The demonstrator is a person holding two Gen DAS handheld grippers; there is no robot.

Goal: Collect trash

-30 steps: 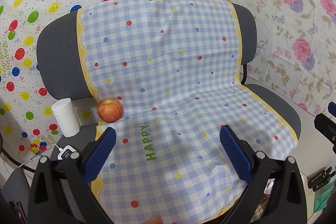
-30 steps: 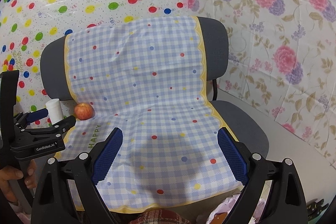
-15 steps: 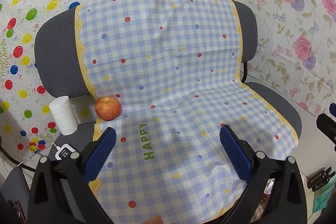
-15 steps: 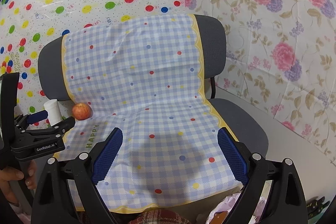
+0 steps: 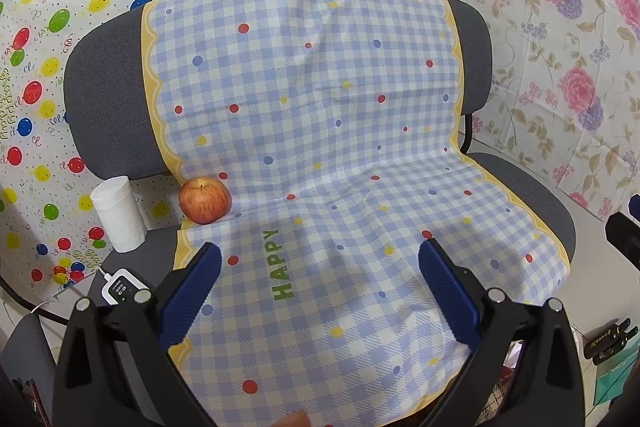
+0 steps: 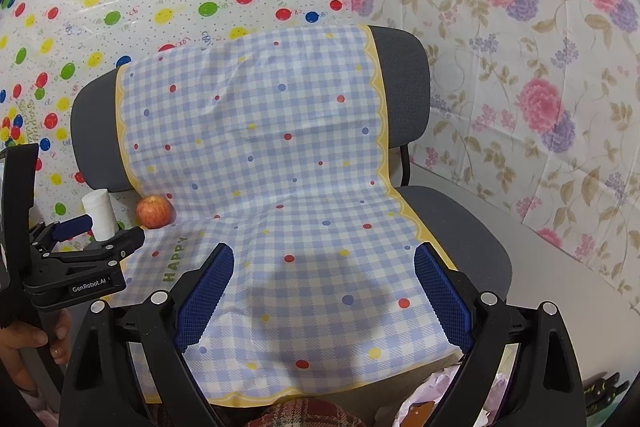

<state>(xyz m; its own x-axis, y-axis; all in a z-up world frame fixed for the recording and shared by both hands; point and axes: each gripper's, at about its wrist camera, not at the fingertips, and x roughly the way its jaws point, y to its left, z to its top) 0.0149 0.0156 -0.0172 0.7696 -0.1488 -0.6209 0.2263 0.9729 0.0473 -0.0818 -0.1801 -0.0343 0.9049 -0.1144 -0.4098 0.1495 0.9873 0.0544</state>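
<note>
A red apple lies at the back left of a grey chair seat, on the edge of a blue checked cloth; it also shows in the right wrist view. A white paper roll stands upright left of it, also seen in the right wrist view. My left gripper is open and empty above the seat front, right of the apple. My right gripper is open and empty over the middle of the seat. The left gripper also shows from the side in the right wrist view.
A white remote with a cable lies on the seat's left front corner. The chair backrest rises behind. Patterned sheets cover the walls. A pink bag and plaid fabric sit below the seat front.
Both grippers have drifted slightly back and up, so the chair sits a little lower and left in view. Both stay open and empty.
</note>
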